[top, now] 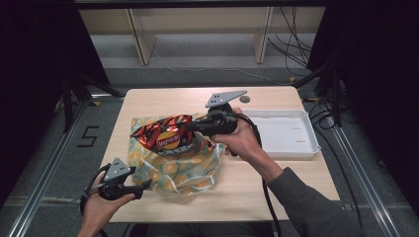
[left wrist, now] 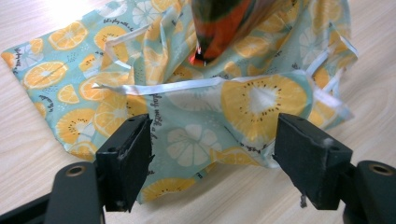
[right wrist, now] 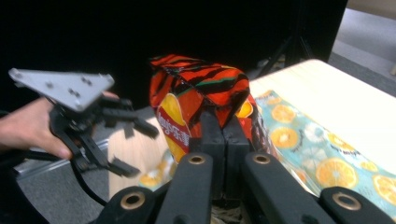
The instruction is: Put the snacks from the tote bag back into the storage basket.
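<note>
- Right claw: jaws pressed together on the edge of the red crisp packet, holding it above the mouth of the citrus-print bag.
- Left claw: jaws spread wide, gripping nothing, at the bag's near corner; bag fabric lies between them.
- Bag: lies on the wooden surface.
- White tray: on the surface, beside the right hand.
</note>
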`<state>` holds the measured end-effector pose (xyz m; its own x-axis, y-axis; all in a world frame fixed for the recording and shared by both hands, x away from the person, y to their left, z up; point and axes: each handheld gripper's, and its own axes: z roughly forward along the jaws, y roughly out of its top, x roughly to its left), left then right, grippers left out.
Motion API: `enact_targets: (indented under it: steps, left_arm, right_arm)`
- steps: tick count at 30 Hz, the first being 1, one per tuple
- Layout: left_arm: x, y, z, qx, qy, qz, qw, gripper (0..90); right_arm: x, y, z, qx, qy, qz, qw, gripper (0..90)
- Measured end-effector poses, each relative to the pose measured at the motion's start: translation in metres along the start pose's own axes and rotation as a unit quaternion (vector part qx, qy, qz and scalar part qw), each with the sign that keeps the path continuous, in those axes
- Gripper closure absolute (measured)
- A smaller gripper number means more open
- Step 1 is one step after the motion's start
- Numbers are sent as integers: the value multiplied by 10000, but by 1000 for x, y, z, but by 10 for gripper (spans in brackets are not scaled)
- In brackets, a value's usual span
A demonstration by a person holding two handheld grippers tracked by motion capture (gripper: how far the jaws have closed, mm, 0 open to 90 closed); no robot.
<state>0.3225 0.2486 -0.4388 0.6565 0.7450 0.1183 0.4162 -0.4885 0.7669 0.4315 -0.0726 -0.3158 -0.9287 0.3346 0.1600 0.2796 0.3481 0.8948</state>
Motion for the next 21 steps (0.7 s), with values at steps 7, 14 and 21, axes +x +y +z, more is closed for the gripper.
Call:
enact_targets:
  steps: [7, 14, 21]
  left_arm:
    - [-4, -2, 1, -31, -5, -384, 9993, 273]
    - [-5, -2, 0, -31, 11, -416, 9991, 272]
    - [-4, -2, 0, -20, 6, -381, 9993, 272]
  right_arm:
    - [5, 25, -13, -178, 3, -205, 9996, 900]
    - [4, 39, -34, -241, -104, -192, 9995, 900]
    - [-8, 44, -64, -286, -317, 37, 9991, 900]
